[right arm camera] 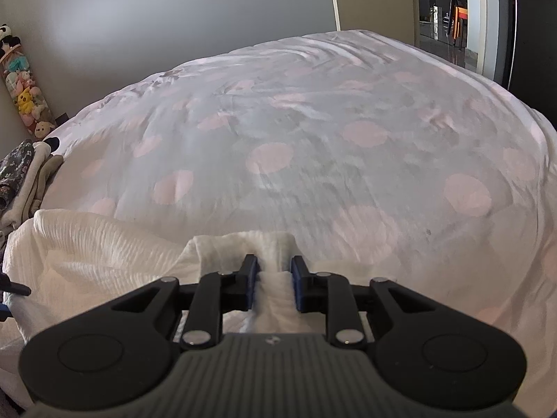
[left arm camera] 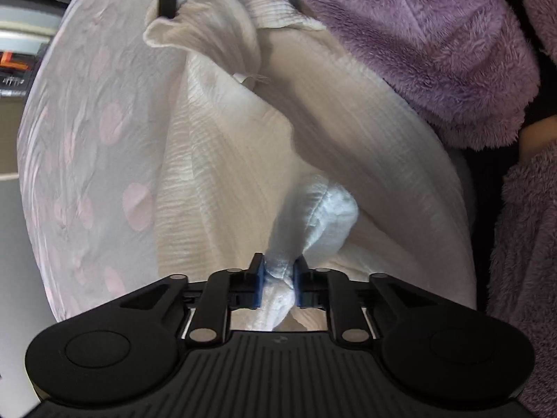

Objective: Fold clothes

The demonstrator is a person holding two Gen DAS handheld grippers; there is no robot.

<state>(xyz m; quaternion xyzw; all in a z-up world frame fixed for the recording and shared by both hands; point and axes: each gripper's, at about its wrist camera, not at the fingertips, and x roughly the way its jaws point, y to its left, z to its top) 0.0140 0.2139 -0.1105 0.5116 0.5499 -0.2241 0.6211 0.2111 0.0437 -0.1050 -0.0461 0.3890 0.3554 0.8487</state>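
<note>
Both claws pinch bunched edges of one white crinkled garment [left arm camera: 222,160]: the left claw [left arm camera: 278,278] grips a gathered corner, the right claw [right arm camera: 275,280] another hem. The cloth hangs draped and creased between them over the near edge of the bed [right arm camera: 313,132], not yet a flat fold. The dotted bedspread beyond lies open; a purple fleece sleeve [left arm camera: 435,45] crowds the left claw's right side.

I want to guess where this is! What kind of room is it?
Most likely a bedroom. A big bed with a pink-dotted cover fills the view, a hanging row of stuffed toys lines the wall, and folded clothes sit at the bed's edge.
</note>
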